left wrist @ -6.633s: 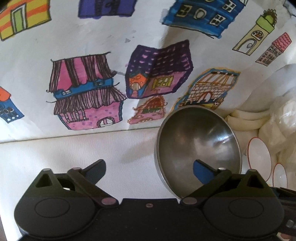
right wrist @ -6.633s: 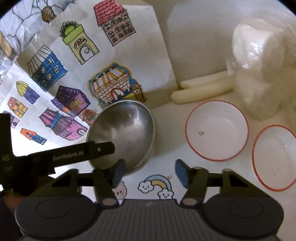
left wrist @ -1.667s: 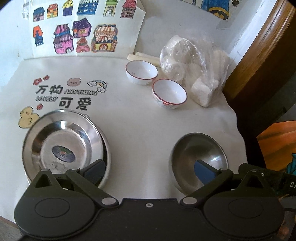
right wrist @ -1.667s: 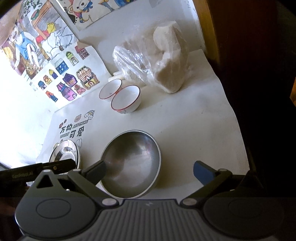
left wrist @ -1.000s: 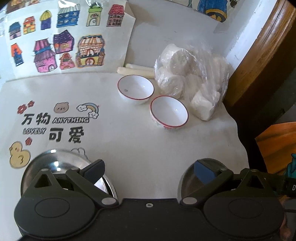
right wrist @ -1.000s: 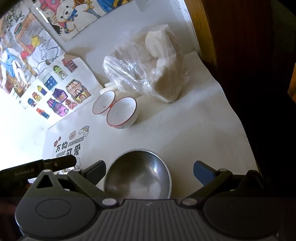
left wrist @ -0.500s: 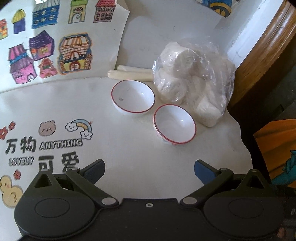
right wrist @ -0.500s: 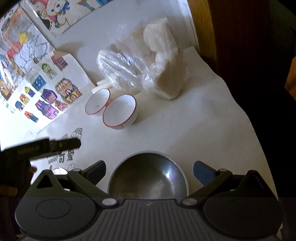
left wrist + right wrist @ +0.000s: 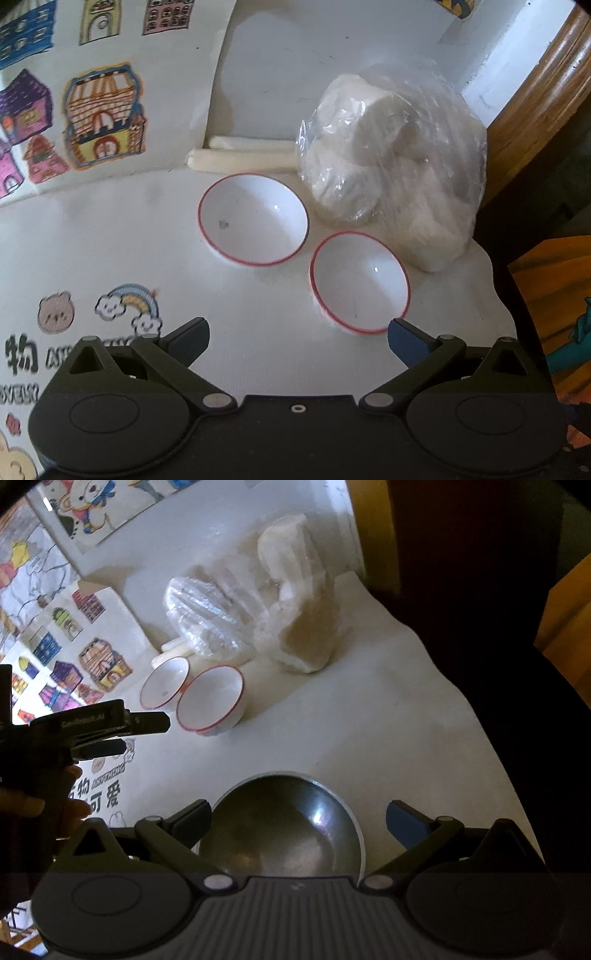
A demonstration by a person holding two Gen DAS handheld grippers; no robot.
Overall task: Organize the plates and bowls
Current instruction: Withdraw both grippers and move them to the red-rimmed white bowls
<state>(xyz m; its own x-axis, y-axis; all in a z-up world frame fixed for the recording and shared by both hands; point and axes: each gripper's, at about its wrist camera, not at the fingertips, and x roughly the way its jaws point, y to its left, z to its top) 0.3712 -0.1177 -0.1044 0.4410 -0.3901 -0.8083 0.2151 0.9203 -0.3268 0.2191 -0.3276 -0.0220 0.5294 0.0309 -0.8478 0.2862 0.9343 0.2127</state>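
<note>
Two white bowls with red rims sit side by side on the white table: the far one [image 9: 254, 219] and the near one [image 9: 359, 281], also in the right wrist view [image 9: 164, 682] [image 9: 211, 698]. My left gripper [image 9: 297, 341] is open and empty, just short of the near bowl; its right fingertip is beside that bowl's front rim. It shows from the side in the right wrist view [image 9: 147, 731]. A steel bowl [image 9: 284, 830] sits upright on the table between the open fingers of my right gripper [image 9: 298, 821], which is empty.
A clear plastic bag of white lumps [image 9: 395, 173] stands right behind the bowls. Two pale sticks [image 9: 243, 155] lie at the wall. A sheet of house drawings [image 9: 74, 110] leans on the wall. The table's right edge [image 9: 491, 738] drops off beside a wooden frame [image 9: 535, 92].
My left gripper has let go of the steel bowl and moved forward toward the two white bowls. The steel plates have passed out of its view. My right gripper hovers over the steel bowl.
</note>
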